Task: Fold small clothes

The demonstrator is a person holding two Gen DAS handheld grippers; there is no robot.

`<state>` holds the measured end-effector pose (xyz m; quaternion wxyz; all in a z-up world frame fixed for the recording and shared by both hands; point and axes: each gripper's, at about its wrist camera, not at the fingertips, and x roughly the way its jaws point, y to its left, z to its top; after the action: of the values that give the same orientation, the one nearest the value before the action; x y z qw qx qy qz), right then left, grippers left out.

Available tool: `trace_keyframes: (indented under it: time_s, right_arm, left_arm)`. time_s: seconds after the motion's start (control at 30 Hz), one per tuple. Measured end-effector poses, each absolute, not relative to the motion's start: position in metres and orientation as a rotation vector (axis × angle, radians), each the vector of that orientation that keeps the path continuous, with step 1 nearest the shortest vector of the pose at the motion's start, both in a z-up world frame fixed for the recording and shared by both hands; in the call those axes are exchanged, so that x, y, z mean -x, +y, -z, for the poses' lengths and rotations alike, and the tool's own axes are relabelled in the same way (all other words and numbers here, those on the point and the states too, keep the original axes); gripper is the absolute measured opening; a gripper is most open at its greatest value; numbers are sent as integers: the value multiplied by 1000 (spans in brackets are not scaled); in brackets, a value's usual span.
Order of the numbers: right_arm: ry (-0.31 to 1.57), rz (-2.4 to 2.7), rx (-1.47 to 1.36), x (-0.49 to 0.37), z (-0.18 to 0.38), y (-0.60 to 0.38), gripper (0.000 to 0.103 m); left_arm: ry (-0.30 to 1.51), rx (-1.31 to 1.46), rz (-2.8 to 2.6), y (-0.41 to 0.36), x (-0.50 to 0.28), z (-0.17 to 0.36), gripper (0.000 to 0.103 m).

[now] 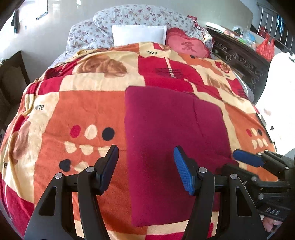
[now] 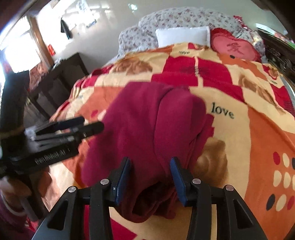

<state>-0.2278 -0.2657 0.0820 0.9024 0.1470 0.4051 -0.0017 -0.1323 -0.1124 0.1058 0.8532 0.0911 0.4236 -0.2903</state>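
A dark red garment (image 1: 175,140) lies folded as a flat rectangle on the patterned blanket (image 1: 83,110). My left gripper (image 1: 145,166) is open above its near left edge and holds nothing. The right gripper shows at the right edge of the left wrist view (image 1: 245,160), by the garment's near right corner. In the right wrist view the garment (image 2: 143,125) is bunched and lifted at its near end between the fingers of my right gripper (image 2: 150,175), which stand partly open around the cloth. The left gripper (image 2: 86,125) shows at the left, blurred.
The blanket (image 2: 248,138) covers a bed. A white pillow (image 1: 139,34), a red cushion (image 1: 188,45) and a floral quilt (image 1: 129,16) lie at the far end. A dark carved headboard (image 1: 237,55) runs along the right. A dark cabinet (image 2: 60,81) stands left of the bed.
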Motion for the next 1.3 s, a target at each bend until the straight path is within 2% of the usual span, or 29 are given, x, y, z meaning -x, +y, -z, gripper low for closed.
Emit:
trace_keyframes:
  time_s: [0.27, 0.57, 0.93, 1.3]
  right_arm:
    - [767, 156, -279, 229, -103, -259, 49]
    - [787, 182, -271, 222, -100, -250, 51]
    - [801, 200, -276, 221, -99, -253, 61]
    - [816, 194, -303, 219, -94, -256, 64]
  left_arm:
    - [863, -195, 585, -106, 141, -116, 62]
    - [855, -175, 566, -95, 144, -120, 62]
    - [875, -162, 570, -97, 141, -118, 62]
    - [889, -166, 562, -101, 141, -114, 64]
